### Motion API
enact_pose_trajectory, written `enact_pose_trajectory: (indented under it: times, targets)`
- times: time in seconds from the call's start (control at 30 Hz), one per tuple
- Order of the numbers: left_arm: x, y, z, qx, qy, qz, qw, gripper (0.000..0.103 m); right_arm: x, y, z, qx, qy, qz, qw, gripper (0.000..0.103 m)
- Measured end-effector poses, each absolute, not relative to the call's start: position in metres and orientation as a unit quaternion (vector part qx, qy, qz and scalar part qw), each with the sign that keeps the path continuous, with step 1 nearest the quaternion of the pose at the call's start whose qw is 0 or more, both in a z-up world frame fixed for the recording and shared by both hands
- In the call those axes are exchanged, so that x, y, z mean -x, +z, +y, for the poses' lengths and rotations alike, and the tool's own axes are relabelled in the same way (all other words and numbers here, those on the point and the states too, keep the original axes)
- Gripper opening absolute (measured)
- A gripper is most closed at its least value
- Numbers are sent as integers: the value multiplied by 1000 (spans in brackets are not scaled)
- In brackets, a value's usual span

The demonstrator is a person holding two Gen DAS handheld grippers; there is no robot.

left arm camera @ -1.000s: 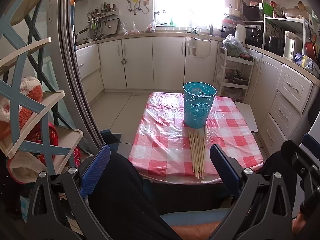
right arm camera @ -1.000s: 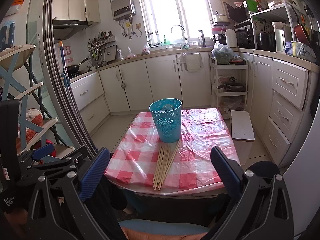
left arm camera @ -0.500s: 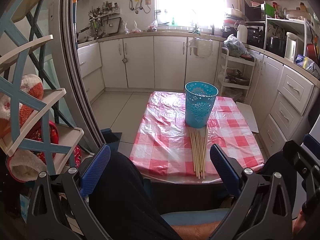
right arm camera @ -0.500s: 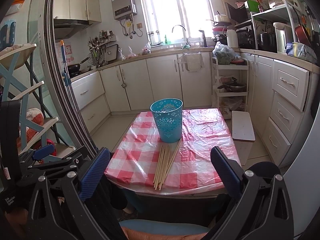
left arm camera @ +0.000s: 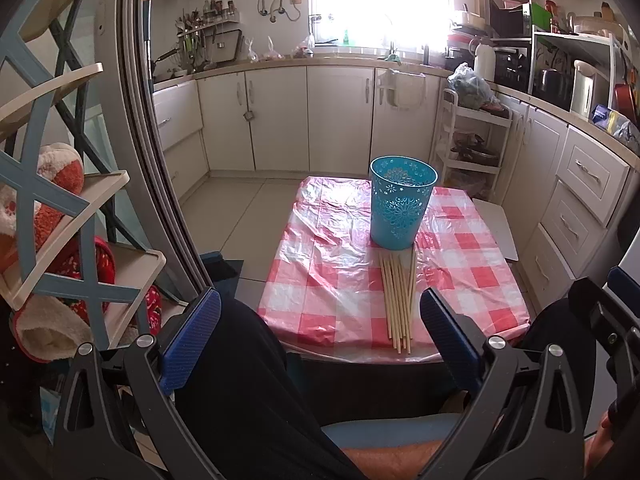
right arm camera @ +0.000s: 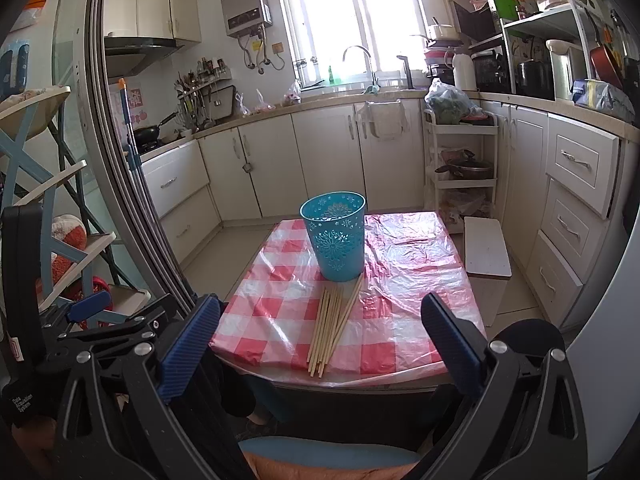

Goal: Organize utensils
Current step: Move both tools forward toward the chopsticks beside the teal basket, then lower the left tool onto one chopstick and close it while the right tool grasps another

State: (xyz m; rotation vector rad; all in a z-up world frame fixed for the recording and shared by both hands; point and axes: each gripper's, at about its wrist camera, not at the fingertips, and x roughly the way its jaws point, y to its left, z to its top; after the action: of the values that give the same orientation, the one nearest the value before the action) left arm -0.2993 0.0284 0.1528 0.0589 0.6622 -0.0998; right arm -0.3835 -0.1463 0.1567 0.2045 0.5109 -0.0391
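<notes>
I see a teal cup [left arm camera: 401, 210] with lacy cutout patterning, and pale tan chopsticks [left arm camera: 397, 304]. The cloth [left arm camera: 320, 280] is red-and-white check (glossy).

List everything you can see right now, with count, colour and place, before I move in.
chopsticks: a bundle, exact count unclear, pale wood, flat on the table in front of the holder
holder: one, teal, perforated, upright mid-table
tablecloth: one, red-and-white check under clear plastic, covering the table
trolley: one, white, by the cabinets, holding pans
shelf rack: one, blue and cream, far left
left gripper: one, black with blue pads, open, empty
right gripper: same, open, empty
</notes>
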Motion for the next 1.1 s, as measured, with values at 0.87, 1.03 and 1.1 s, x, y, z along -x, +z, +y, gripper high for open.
enact_pose_trajectory:
  times: [0.87,1.03,1.1]
  targets:
    - [267,121,16,-49,-44,367,928,96,351,134,-161,-121,-30,304,945,97]
    - [241,102,6,-78,-41,389,917,96,325,113,-170,-96,-49,327,939,97]
    - [229,92,3,-82,-40,401,912,96,309,100,-178,-94,-55,341,934,97]
